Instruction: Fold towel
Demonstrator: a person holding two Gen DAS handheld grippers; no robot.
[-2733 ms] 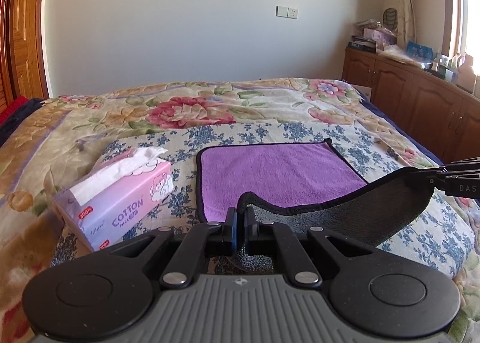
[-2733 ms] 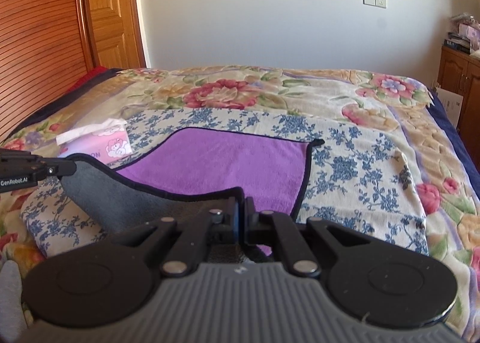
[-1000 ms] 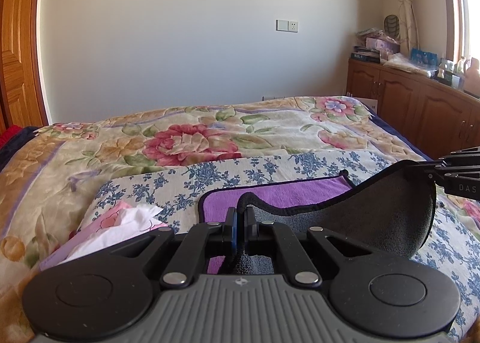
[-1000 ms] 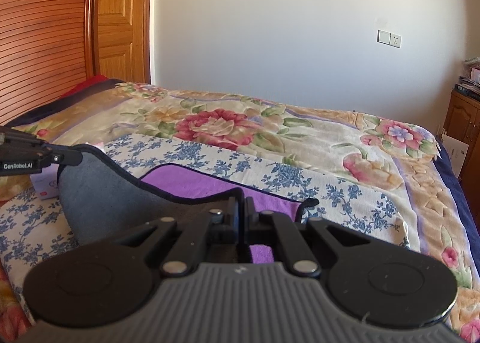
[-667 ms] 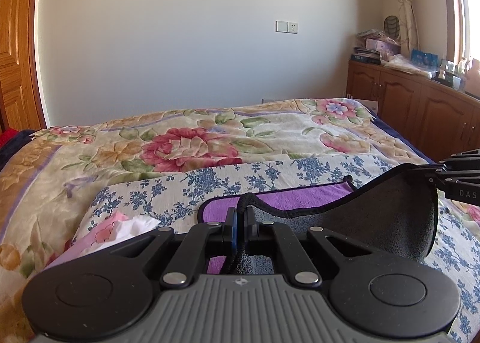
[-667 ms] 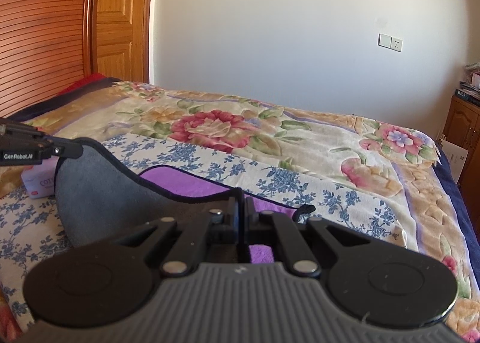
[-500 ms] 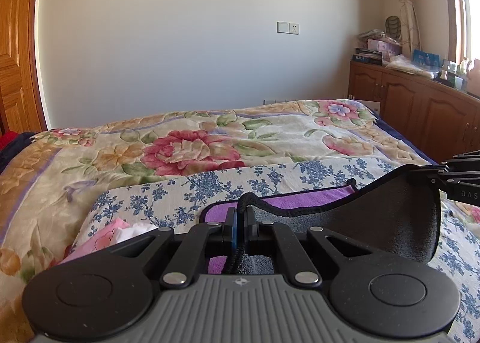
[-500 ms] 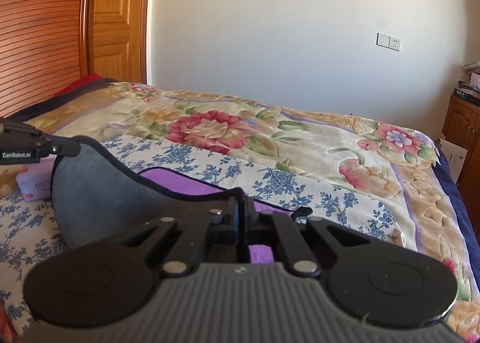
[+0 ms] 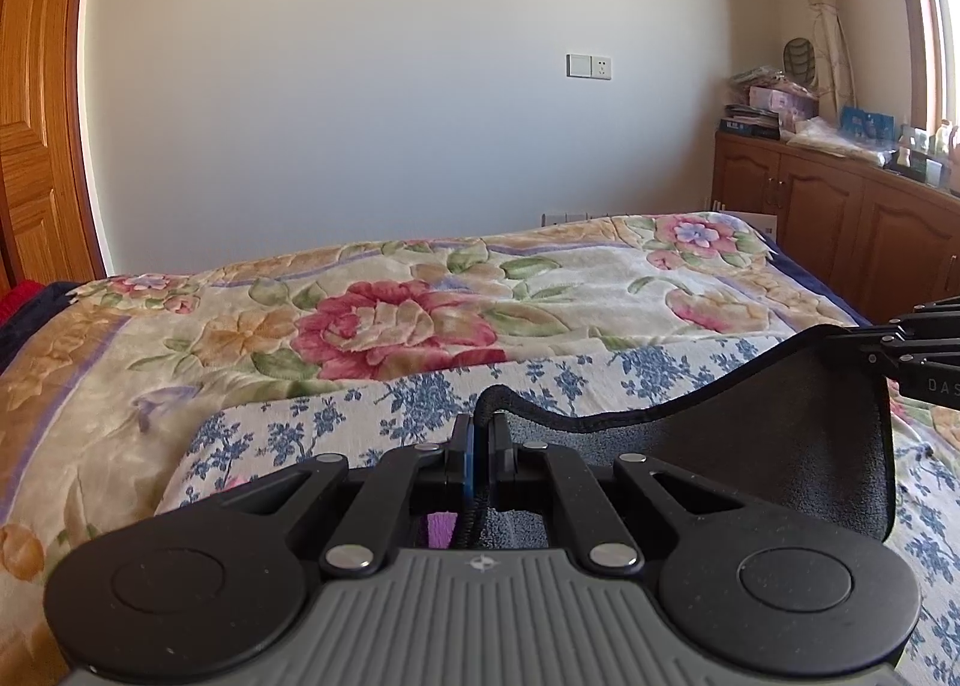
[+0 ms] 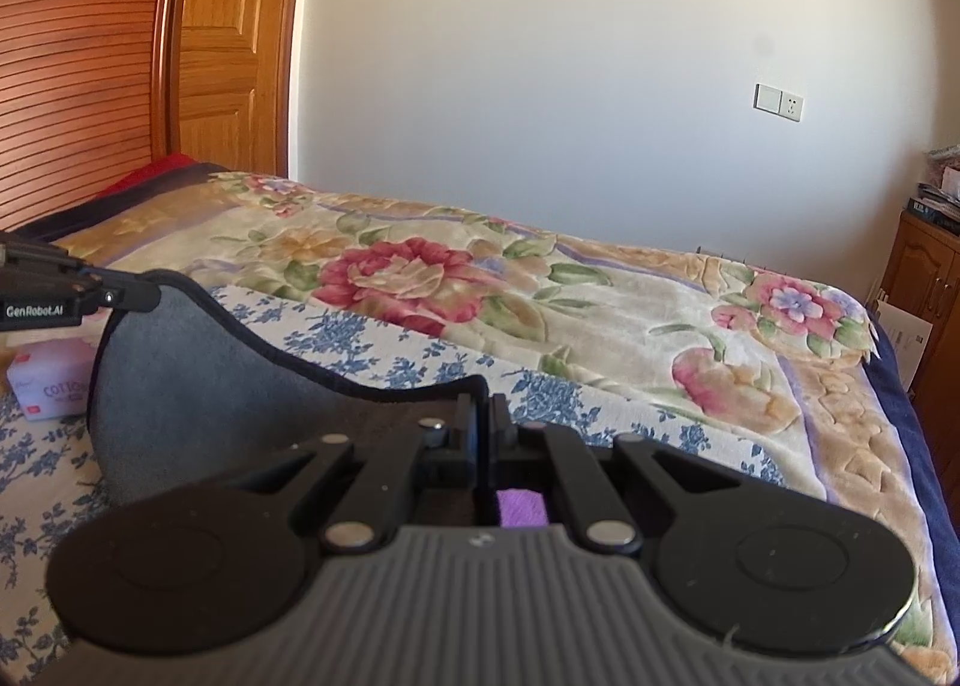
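Bedroom with a floral bed (image 9: 390, 290) fills both views, a blue-flowered sheet (image 10: 384, 344) on its near part and a tissue pack (image 10: 51, 380) at far left. Left hand-held gripper (image 9: 480, 440) and right hand-held gripper (image 10: 480, 422) are each clamped tight on a near corner of the towel (image 9: 750, 446), grey underside up, purple face peeking below. Step looks like first fold mid-carry; next: lay held edge onto far edge, then release.

Black fingers (image 9: 501, 446), silver pivot screws, ribbed grey housing.

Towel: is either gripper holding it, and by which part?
Both. The left gripper and right gripper are each shut on a corner of the towel's black-trimmed edge, which hangs between them, grey side showing.
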